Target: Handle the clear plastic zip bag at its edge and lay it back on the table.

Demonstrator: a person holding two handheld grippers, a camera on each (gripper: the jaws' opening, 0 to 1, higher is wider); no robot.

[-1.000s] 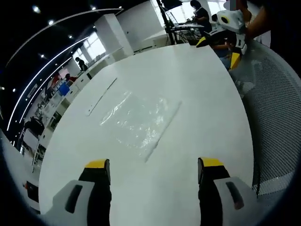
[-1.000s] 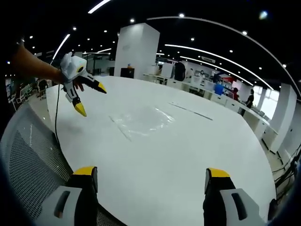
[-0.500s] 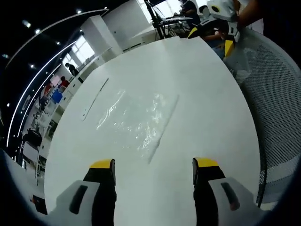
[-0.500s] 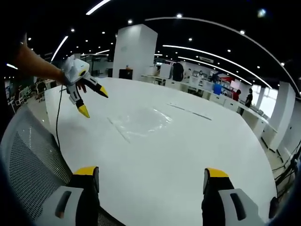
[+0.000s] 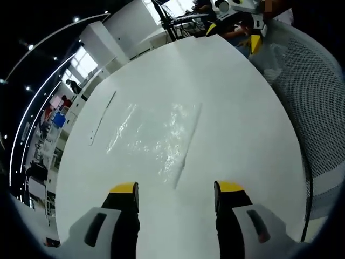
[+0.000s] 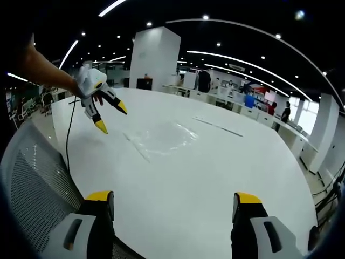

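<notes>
Lying flat just beyond the left gripper (image 5: 177, 189) fingers, untouched: zip bag (image 5: 156, 137).

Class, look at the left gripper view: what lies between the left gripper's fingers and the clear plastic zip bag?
Nothing but bare white table. The left gripper is open, short of the clear plastic zip bag.

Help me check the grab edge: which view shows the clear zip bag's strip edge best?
The left gripper view: the clear zip bag lies flat just ahead of the open left gripper, its strip edge running toward the jaws. In the right gripper view the bag is farther and fainter.
</notes>
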